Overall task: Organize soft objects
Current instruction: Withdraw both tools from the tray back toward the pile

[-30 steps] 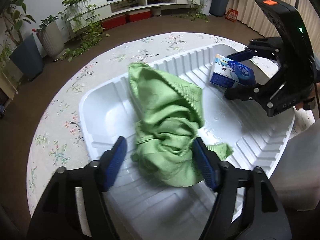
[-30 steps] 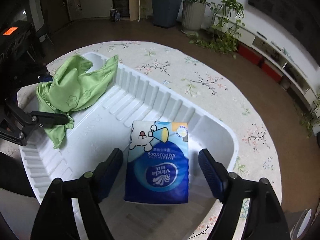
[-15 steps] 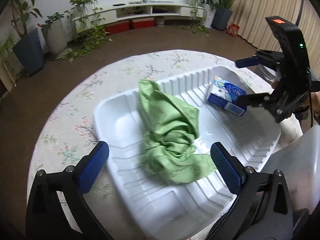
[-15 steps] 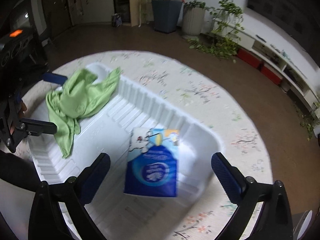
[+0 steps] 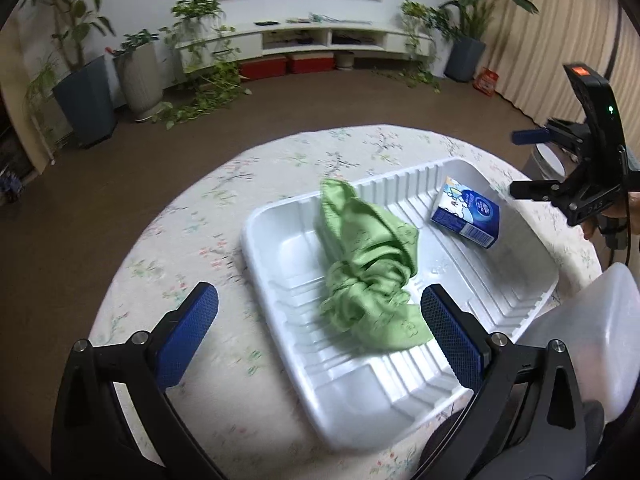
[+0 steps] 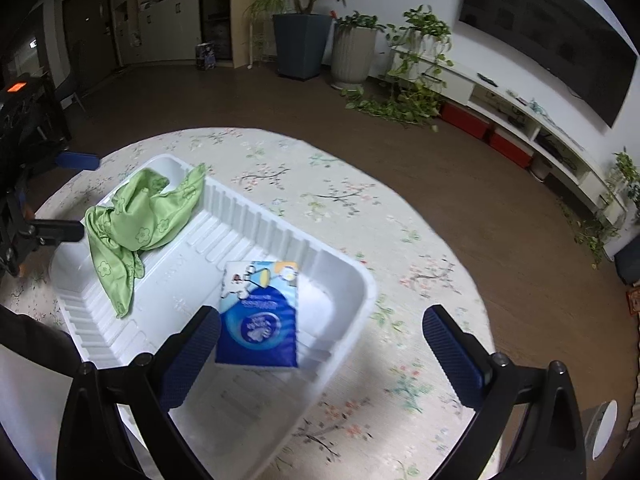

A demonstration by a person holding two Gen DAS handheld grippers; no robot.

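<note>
You've got both soft items inside the white tray [image 5: 280,240] on the round table w/ the floral cloth [image 5: 208,216]; judged from that, the sorting looks about done, and I see nothing else soft lying loose on the table in either view.

Left to right in the left wrist view: the green cloth [image 5: 368,264] sits crumpled across the tray's middle, its far end draped up on the ribbed far wall, its near end spilling toward the near rim; the blue tissue pack [image 5: 466,216] lies flat at the tray's right end, close to the far-right corner, apart from the cloth. What's left, prob.: pulling clear, maybe tidying the cloth since it's bunched, not folded.

Your left gripper [image 5: 320,328] hangs above the tray's near-left side, tilted down at it; its jaws have just been opening and now stand wide, nothing pinched; the cloth's near end shows between them but the pads [image 5: 452,336] don't press it.

Your right gripper [image 6: 320,352] hovers over the tray's right end, also angled down; jaws have just been opening too, now spread wide; the pack [image 6: 260,312] lies below, partly behind the left pad [image 6: 192,356], released and resting on the tray floor; a translucent plastic tub [image 5: 592,344] sits off the near-right edge.
</note>
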